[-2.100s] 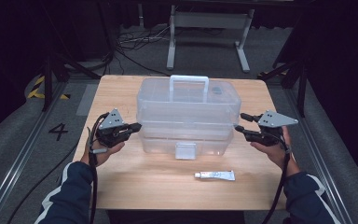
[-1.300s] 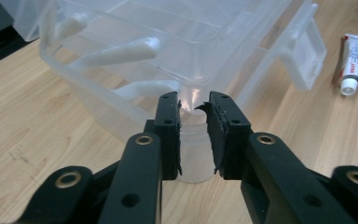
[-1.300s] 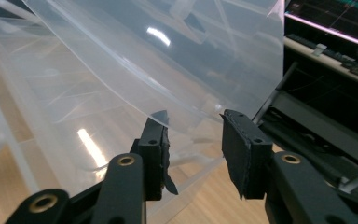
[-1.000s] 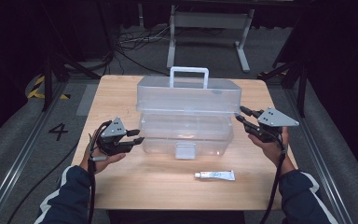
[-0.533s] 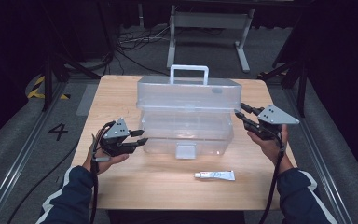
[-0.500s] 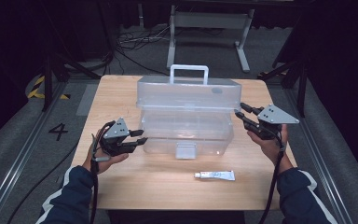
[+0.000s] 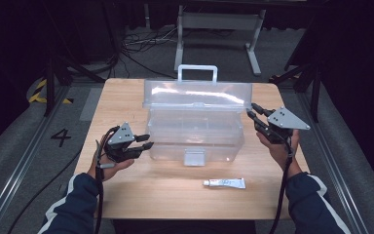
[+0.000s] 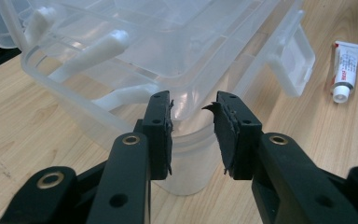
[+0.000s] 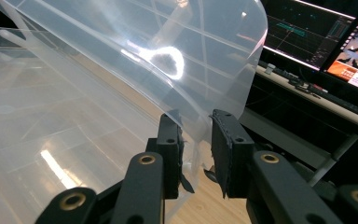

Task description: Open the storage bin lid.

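A clear plastic toolbox (image 7: 195,131) stands mid-table with its lid (image 7: 197,95) raised and the handle (image 7: 197,73) at the top. My left gripper (image 7: 146,141) is at the box's front left corner (image 8: 186,140). Its jaws have just been closing, but a gap remains and the left gripper (image 8: 193,126) grips nothing. My right gripper (image 7: 252,111) is at the lid's right end. Its jaws have just been closing too; the lid's edge (image 9: 193,126) hangs between them with no pad pressing on it, so the right gripper (image 9: 196,144) is open. A small white tube (image 7: 224,183) lies in front of the box.
The box's front latch (image 7: 195,157) hangs down towards the person. The tube (image 8: 347,70) lies on bare wood right of the latch (image 8: 291,60). Behind the table stand a metal frame (image 7: 219,29) and floor cables. Lit monitors (image 9: 335,42) stand off to the right.
Two seconds ago the lid was down and both grippers were at the box's sides. The lid now stands raised. The left hand has dropped to the front left corner; over the last second little has moved.
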`<state>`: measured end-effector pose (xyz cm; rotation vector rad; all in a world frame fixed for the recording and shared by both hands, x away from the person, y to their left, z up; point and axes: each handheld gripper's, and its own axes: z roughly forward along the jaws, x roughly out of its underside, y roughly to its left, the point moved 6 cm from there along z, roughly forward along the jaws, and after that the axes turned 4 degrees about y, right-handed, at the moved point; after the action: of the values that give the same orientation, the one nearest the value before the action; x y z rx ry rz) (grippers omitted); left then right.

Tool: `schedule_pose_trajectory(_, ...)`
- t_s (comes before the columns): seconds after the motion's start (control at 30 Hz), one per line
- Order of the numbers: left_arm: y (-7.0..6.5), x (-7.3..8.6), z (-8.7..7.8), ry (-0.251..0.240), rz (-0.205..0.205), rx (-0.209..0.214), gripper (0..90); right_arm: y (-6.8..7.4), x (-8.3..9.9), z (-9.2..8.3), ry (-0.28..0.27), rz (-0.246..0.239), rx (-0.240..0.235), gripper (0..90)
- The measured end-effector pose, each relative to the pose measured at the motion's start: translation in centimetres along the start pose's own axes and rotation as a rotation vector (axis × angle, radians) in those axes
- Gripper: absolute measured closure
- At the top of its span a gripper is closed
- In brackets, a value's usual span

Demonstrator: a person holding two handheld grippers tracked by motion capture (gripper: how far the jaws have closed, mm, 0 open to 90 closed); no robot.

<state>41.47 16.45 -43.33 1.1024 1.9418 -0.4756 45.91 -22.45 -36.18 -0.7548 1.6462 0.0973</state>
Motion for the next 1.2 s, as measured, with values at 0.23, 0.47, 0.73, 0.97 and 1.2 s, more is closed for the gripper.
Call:
schedule_pose_trajectory(0.23,0.1,0.0,0.1,-0.007,0.015,-0.014,65.0,-0.3,-0.8,0.5,0.0,-0.022,0.058,77.1)
schedule_pose_trajectory(0.47,0.4,-0.1,0.1,-0.006,0.003,-0.027,64.5,-0.6,-1.3,1.1,0.011,-0.035,0.089,78.4)
schedule_pose_trajectory(0.73,0.4,-0.2,0.2,0.005,0.009,-0.034,65.5,-1.2,-2.1,1.9,0.02,-0.028,0.118,79.9)
schedule_pose_trajectory(0.97,-0.9,-0.9,0.7,0.024,0.075,0.019,67.8,-1.8,-2.9,2.4,0.043,-0.026,0.128,80.9)
schedule_pose_trajectory(1.2,-1.5,-1.4,2.0,0.087,0.126,0.054,68.6,-2.1,-3.2,2.8,0.05,-0.013,0.131,81.1)
